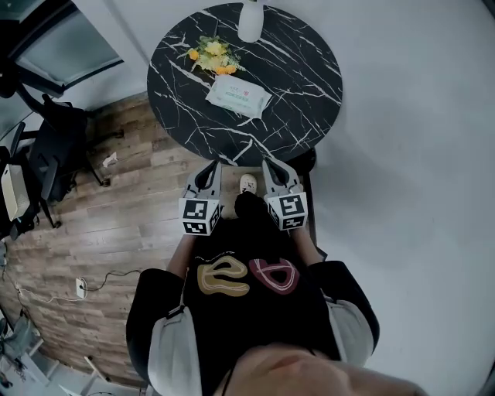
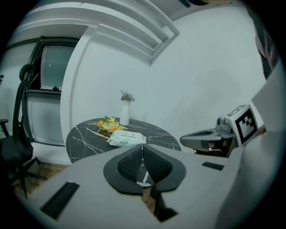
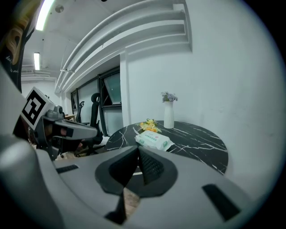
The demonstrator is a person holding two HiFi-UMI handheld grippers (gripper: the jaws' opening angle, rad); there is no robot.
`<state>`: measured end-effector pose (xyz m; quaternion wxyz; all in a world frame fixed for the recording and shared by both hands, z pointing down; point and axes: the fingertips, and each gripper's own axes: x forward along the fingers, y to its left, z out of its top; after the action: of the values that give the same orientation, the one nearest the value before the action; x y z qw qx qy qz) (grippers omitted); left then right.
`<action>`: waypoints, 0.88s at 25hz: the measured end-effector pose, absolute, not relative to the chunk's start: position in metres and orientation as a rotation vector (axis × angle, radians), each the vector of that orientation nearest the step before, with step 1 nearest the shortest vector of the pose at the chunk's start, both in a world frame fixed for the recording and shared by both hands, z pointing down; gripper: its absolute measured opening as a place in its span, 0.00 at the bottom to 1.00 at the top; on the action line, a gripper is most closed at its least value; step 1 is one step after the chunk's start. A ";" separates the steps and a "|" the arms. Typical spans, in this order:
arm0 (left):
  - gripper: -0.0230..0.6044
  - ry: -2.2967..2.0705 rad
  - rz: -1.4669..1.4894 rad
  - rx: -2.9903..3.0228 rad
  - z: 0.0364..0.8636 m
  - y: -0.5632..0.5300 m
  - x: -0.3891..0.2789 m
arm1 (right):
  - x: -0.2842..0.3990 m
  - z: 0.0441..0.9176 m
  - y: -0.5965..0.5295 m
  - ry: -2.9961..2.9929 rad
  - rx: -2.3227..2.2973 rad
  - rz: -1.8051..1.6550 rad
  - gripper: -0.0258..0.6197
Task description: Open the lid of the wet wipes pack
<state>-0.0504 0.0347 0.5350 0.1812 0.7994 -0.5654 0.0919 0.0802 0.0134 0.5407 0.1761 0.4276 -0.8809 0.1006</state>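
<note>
Count: one round black marble counter (image 1: 302, 85), one wet wipes pack (image 1: 238, 96), one bunch of yellow-orange flowers (image 1: 210, 54), one white vase (image 1: 250, 19), two grippers.

Pack lies flat near the counter's middle, just beside the flowers on their near side. The vase stands upright at the far edge, against the white wall. Lid state is too small to read.

Left gripper (image 1: 212, 165): jaws pressed together, nothing between them. Right gripper (image 1: 270, 164): same, jaws together and empty. Both sit side by side, short of the counter's near edge, over the wood floor (image 1: 116, 216), pointed at the pack and well apart from it.

One office chair (image 1: 46, 155) at left.
</note>
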 end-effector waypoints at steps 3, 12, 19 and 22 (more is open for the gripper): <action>0.07 -1.634 0.282 2.225 0.536 0.015 -0.049 | 0.079 0.539 -0.009 -2.515 1.164 0.266 0.06; 0.07 -1.709 0.246 2.143 0.537 -0.038 -0.026 | 0.091 0.541 -0.071 -2.564 1.028 0.241 0.06; 0.07 -1.761 0.234 2.097 0.540 -0.064 -0.016 | 0.097 0.543 -0.105 -2.592 0.952 0.211 0.06; 0.07 -1.763 0.243 2.072 0.544 -0.069 -0.017 | 0.098 0.543 -0.109 -2.591 0.941 0.224 0.06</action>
<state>-0.0168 -0.0689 0.5445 0.2037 0.7426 -0.6320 0.0870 0.0977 -0.1090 0.5429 0.1868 0.3342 -0.9203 0.0796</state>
